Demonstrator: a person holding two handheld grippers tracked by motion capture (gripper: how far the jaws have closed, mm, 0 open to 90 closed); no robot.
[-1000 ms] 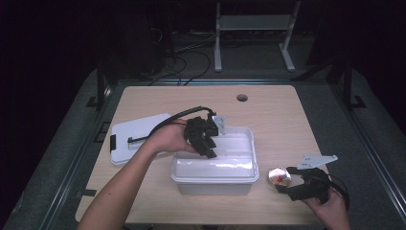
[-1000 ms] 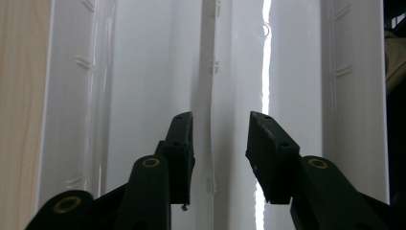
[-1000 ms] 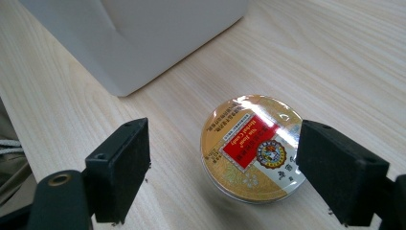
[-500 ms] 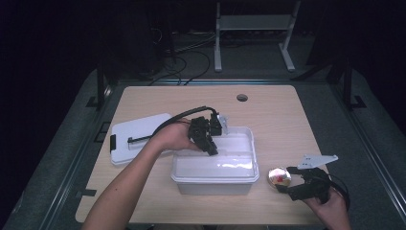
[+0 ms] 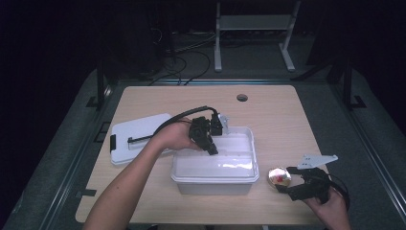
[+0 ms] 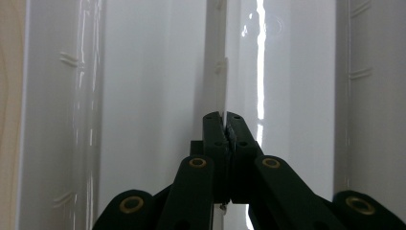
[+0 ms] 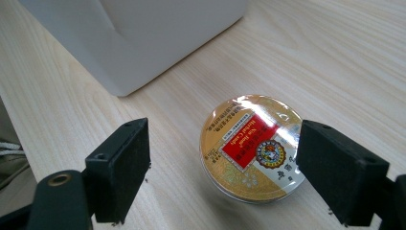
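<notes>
On the wooden worktop (image 5: 277,120) a white plastic bin (image 5: 215,179) stands near the middle, with its flat white lid (image 5: 136,136) lying just to its left. The left hand-held gripper (image 5: 210,146) reaches from the left over the bin's far left part and points down into it. Its jaws have just been closing and now stand pressed together; in the left gripper view (image 6: 224,120) they seem to meet on a thin upright white edge of the bin, though whether they truly pinch it cannot be told. The right hand-held gripper (image 5: 287,186) rests low at the near right of the worktop, right of the bin and apart from it. Its jaws are spread wide, and in the right gripper view (image 7: 222,160) a round golden tin (image 7: 251,148) with a red label lies flat on the wood between them. The right jaw is very close to the tin's edge; the left one stands clear of it. In the high view the tin (image 5: 279,176) sits just beside the bin's near right corner.
</notes>
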